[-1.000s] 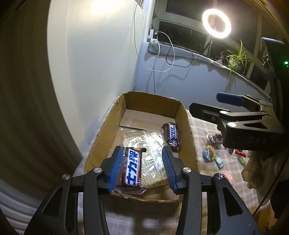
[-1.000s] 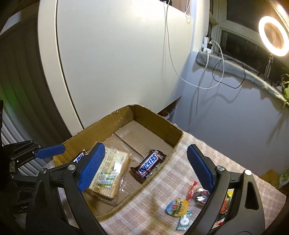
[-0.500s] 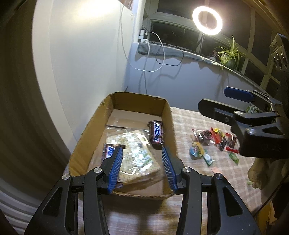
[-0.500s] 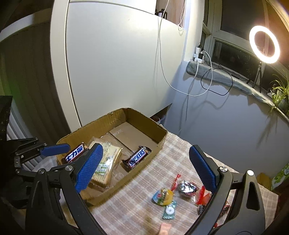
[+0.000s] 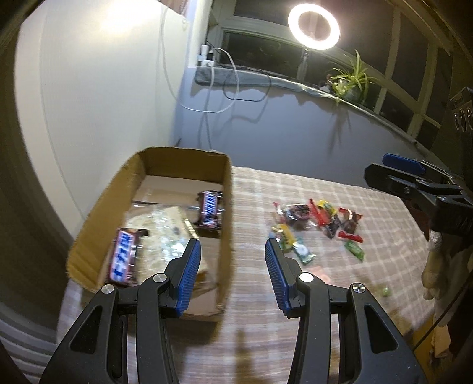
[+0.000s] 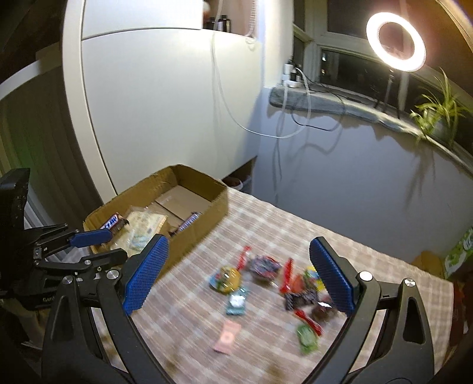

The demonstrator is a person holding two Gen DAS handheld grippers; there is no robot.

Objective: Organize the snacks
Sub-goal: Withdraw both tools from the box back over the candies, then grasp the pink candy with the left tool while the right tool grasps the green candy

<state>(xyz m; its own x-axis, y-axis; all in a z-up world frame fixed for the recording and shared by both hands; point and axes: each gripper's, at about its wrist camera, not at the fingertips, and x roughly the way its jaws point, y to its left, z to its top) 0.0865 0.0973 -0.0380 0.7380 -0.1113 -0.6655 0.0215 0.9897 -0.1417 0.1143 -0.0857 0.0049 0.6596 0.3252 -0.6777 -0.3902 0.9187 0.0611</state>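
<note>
A cardboard box [image 5: 228,206] [image 6: 207,220] stands at the left of the checked table. In it lie two Snickers bars [image 5: 124,260] [image 5: 210,210] and a clear cracker packet [image 5: 165,232]. Several small wrapped candies [image 5: 319,220] [image 6: 266,277] are scattered on the cloth to the right of the box. My left gripper [image 5: 231,246] hangs open and empty above the box's right wall. It also shows at the left of the right wrist view as the left gripper [image 6: 88,238]. My right gripper [image 6: 238,240] is wide open and empty above the candies.
A pink wrapper [image 6: 227,339] and a green candy [image 5: 385,291] lie apart from the pile, nearer me. A white cabinet stands behind the box. A ring light [image 5: 313,23], cables and a plant [image 5: 350,82] line the windowsill. The cloth ends at the right.
Both grippers have moved right, away from the box and toward the candies. The left one was over the near Snickers bar and is now over the box's right wall. Neither jaw opening changed.
</note>
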